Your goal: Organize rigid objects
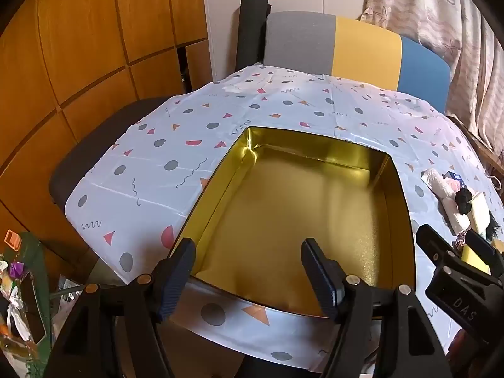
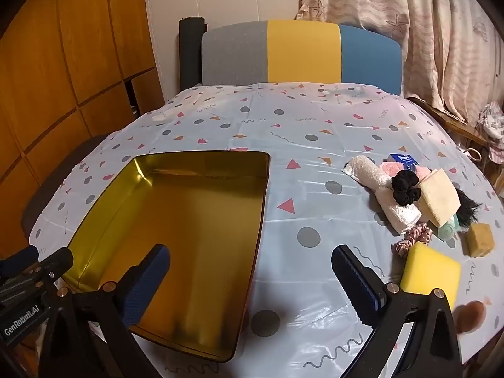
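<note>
**Right wrist view: empty gold tin, pile of items well to its right**

Right wrist view shows a gold tin (image 2: pixel 176 220) lying open and empty on a table (image 2: pixel 283 119) covered with a pale cloth printed with dots, triangles and squiggles. The right gripper (image 2: pixel 250 272) hovers above the tin's right rim with its jaws spread wide and nothing between them; one blue pad hangs over the tin's floor, the other over the cloth just right of the tin.

Well to the right of the tin lies the pile. Nearest the tin are two rolled towels (image 2: pixel 382 193), with a pink cloth (image 2: pixel 390 167) behind them. A black scrunchie (image 2: pixel 405 187) sits on the rolls. A blue packet (image 2: pixel 403 160) at the far side of the pile carries white lettering that appears to read "Tempo". A cream pad (image 2: pixel 439 197) leans on the pile, with a black tuft (image 2: pixel 469 211) beyond it. A pink scrunchie (image 2: pixel 412 239), a yellow sponge (image 2: pixel 430 274), a brown sponge (image 2: pixel 480 239) and a green piece (image 2: pixel 449 228) lie on the near side.

At the tin's left, the left gripper (image 2: pixel 34 267) shows, its body printed "GenRobot.AI".

From the left wrist view, the left gripper (image 1: pixel 249 277) hangs over the tin's (image 1: pixel 293 220) near edge, jaws parted and holding nothing. Right of the tin, the right gripper (image 1: pixel 456 249) bears the letters "DAS". Behind the table stands a chair (image 1: pixel 362 47) striped grey, yellow and blue.
</note>
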`<control>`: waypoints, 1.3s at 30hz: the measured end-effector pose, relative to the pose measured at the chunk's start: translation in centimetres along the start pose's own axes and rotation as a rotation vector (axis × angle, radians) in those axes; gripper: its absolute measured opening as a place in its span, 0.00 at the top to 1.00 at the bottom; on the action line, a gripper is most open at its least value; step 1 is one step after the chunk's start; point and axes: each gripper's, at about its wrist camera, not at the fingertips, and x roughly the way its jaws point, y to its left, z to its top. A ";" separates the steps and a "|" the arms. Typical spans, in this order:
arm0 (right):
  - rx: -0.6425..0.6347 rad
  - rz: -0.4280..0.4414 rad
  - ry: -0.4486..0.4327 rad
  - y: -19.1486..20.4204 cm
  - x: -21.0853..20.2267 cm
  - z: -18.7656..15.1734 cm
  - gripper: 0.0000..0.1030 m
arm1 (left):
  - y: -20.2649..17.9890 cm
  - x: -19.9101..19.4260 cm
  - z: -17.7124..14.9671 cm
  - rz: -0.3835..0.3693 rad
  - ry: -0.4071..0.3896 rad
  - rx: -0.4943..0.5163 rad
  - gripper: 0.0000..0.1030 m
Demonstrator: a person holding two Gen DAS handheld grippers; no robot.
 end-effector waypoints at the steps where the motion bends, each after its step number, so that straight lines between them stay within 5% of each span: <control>1: 0.014 0.007 0.014 -0.1 0.0 0.0 0.00 | 0.0 0.0 0.0 -0.005 0.001 0.000 0.31; 39: 0.011 0.002 0.005 -0.4 -0.1 0.0 0.00 | -0.5 -0.2 -0.4 -0.011 -0.001 0.018 0.31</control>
